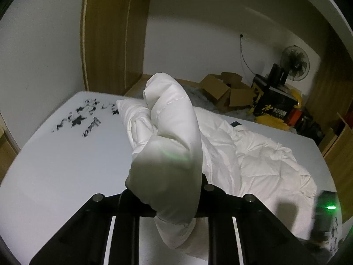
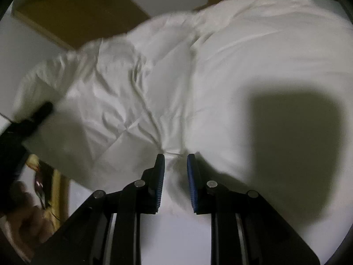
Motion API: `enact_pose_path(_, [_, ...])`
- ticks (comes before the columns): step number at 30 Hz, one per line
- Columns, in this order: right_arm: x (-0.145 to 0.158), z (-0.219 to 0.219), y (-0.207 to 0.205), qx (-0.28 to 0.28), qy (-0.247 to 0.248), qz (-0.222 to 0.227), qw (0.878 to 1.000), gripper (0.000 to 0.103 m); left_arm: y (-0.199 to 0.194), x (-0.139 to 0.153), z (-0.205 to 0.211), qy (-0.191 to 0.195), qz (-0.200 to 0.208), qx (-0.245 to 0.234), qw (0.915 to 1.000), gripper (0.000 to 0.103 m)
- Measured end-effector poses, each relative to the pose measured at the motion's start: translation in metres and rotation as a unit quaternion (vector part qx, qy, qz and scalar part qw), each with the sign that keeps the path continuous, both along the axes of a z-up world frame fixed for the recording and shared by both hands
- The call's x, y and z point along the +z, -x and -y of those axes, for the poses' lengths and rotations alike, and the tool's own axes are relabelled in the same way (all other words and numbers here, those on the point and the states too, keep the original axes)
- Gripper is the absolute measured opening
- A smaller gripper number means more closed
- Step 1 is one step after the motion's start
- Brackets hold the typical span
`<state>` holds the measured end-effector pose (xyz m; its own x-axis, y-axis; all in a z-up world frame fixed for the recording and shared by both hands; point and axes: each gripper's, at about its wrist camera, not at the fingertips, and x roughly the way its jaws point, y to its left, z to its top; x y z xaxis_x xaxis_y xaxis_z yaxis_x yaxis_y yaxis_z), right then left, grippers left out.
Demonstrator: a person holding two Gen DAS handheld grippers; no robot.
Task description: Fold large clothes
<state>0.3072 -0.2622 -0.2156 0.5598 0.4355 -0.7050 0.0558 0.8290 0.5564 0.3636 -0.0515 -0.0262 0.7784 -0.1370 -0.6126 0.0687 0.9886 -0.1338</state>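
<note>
Because a fold needs two gripped edges, the left gripper [image 1: 174,201] pinches a raised bunch of the white quilted garment [image 1: 253,154] while the right gripper [image 2: 175,176] clamps its hem on the bed [image 1: 66,154].

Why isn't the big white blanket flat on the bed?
Not flat: one end of the blanket is bunched and lifted off the bed; the rest lies spread and wrinkled.

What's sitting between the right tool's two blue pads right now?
A pinched fold of the white quilted garment sits between the right tool pads, seen in the right wrist view.
</note>
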Motion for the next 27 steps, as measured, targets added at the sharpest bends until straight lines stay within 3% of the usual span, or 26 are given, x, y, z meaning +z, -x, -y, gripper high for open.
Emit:
enact_pose_path(6, [0.026,0.107,0.072,-0.097,-0.036,0.048,0.993,0.022,0.016,0.024,0.067,-0.054,0.039,-0.016,0.9977,0.018])
enact_pose_path(12, [0.017,0.188,0.142,-0.184,-0.053,0.052,0.980,0.022,0.043,0.029,0.176,-0.112,0.074,-0.077,0.9880,0.018])
enact_pose_path(15, [0.003,0.222,0.171,-0.215,-0.077,0.049,0.972,0.022,0.062,0.007,0.238,-0.147,0.077,-0.135,0.9767,0.018])
enact_pose_path(17, [-0.006,0.236,0.184,-0.232,-0.086,0.047,0.968,0.022,0.075,-0.023,0.275,-0.179,0.071,-0.173,0.9659,0.018])
enact_pose_path(21, [-0.020,0.258,0.206,-0.259,-0.096,0.041,0.960,0.022,0.082,-0.091,0.316,-0.223,0.020,-0.220,0.9495,0.020])
enact_pose_path(23, [-0.028,0.263,0.207,-0.267,-0.098,0.035,0.958,0.022,0.083,-0.114,0.324,-0.249,0.026,-0.224,0.9420,0.019])
enact_pose_path(27, [-0.032,0.270,0.210,-0.271,-0.096,0.033,0.957,0.029,0.069,-0.122,0.318,-0.225,0.008,-0.229,0.9471,0.020])
